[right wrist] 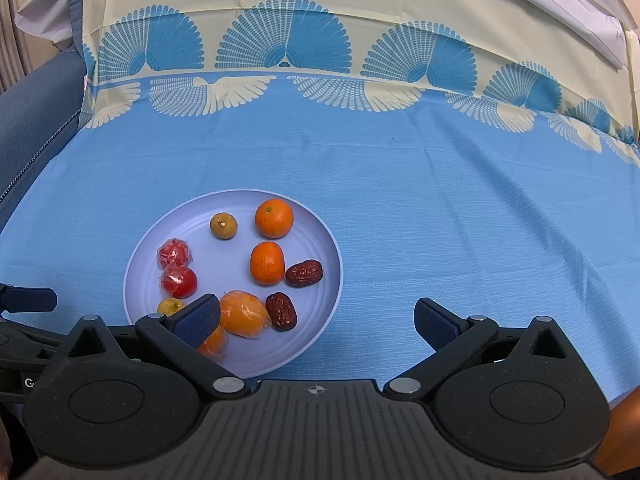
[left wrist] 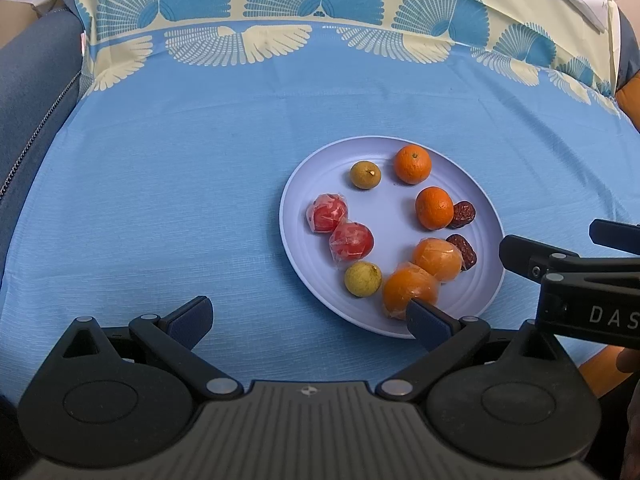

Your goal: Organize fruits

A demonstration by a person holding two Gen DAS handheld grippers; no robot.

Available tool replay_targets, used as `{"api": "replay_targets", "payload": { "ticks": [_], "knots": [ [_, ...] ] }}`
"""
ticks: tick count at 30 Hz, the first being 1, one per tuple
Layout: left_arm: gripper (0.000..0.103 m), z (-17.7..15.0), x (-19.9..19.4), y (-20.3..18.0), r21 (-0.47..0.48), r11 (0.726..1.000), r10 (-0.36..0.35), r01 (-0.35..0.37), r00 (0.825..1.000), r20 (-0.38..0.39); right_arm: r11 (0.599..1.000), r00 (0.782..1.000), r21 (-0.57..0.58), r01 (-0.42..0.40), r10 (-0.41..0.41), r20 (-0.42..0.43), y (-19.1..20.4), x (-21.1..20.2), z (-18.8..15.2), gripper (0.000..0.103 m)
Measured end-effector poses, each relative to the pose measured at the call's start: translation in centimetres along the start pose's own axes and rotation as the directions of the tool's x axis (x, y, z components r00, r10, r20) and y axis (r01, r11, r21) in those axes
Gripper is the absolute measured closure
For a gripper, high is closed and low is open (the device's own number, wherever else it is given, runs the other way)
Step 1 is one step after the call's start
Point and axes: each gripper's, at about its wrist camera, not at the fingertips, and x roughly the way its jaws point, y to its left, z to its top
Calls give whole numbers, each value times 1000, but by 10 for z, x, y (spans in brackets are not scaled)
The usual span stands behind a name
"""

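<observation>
Both of your grippers hang with their fingers spread wide and nothing between them. Your left gripper (left wrist: 308,320) sits over the blue tablecloth (left wrist: 160,200) at the near-left side of the plate (left wrist: 304,184), its right finger overlapping the nearest wrapped orange (left wrist: 404,286) in that view; whether it touches, you cannot tell. Your right gripper (right wrist: 316,320) hovers at the plate's near-right edge, its left finger in front of that same wrapped fruit.

On the pale plate, going outward: a second wrapped orange (left wrist: 436,258) just behind the first, a yellow-green round fruit (left wrist: 362,279) to their left, and two wrapped red fruits (left wrist: 340,228) touching each other. Two dark red dates (right wrist: 292,292) lie on the right side, one touching a bare orange (left wrist: 434,207). Farther back sit another bare orange (left wrist: 412,164) and a brownish round fruit (left wrist: 365,175), well apart. Beyond the plate the cloth turns cream with blue fan patterns (right wrist: 284,40).
</observation>
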Motion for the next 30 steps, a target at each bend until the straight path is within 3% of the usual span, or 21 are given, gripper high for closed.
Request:
{"api": "replay_targets", "payload": {
  "ticks": [30],
  "knots": [
    [0, 1, -1, 1, -15, 1000, -21, 21, 1000, 9, 1000, 1000, 13, -3, 3, 1, -2, -1, 1, 1]
  ]
}}
